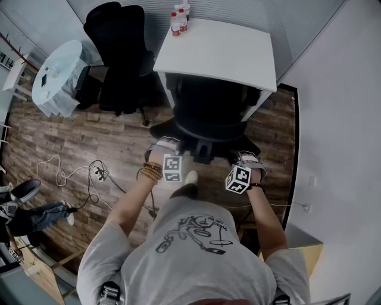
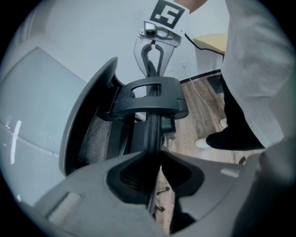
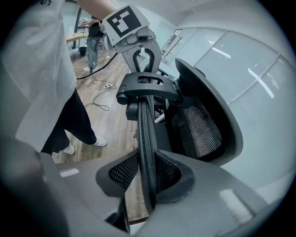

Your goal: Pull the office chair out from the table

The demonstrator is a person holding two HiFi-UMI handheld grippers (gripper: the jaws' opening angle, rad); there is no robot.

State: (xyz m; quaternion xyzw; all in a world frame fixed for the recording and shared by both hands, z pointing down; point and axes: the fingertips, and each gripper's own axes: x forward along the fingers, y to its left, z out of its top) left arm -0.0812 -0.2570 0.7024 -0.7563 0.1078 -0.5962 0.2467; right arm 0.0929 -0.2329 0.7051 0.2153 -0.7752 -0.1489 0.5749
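Two claws share one hold. The left claw (image 2: 155,164) and the right claw (image 3: 148,178) are each clamped on the thin mesh rim of what reads as the headrest (image 1: 205,134) of the black office chair (image 1: 211,101). They sit at opposite ends of that rim. Each gripper view therefore looks along the rim, past the central bracket, to the other claw at the top of its frame. In both views the pads press on the rim with no gap showing, so neither claw is open or empty.

**Placement of the chair.** In the head view the chair sits at centre frame, its seat tucked under the near edge of the white worktop (image 1: 220,50) and its back facing the person. Judged from this overlap, the pull is at most partly done, because the chair has not cleared the worktop.

**Why the hold is arranged so.** The headrest is the highest part within reach from behind, and its narrow edge fits between the jaws where the broad backrest (image 3: 203,120) would not. Gripping both ends probably keeps the swivel seat from turning, so the chair should roll straight back across the wooden floor (image 1: 77,137).

**Surroundings.** A second chair (image 1: 116,53) stands at upper left, well apart from the first. Bottles (image 1: 180,18) stand at the worktop's far corner, top of frame. Loose cables (image 1: 95,173) lie at left of centre, beside the likely path of the castors and a possible snag.
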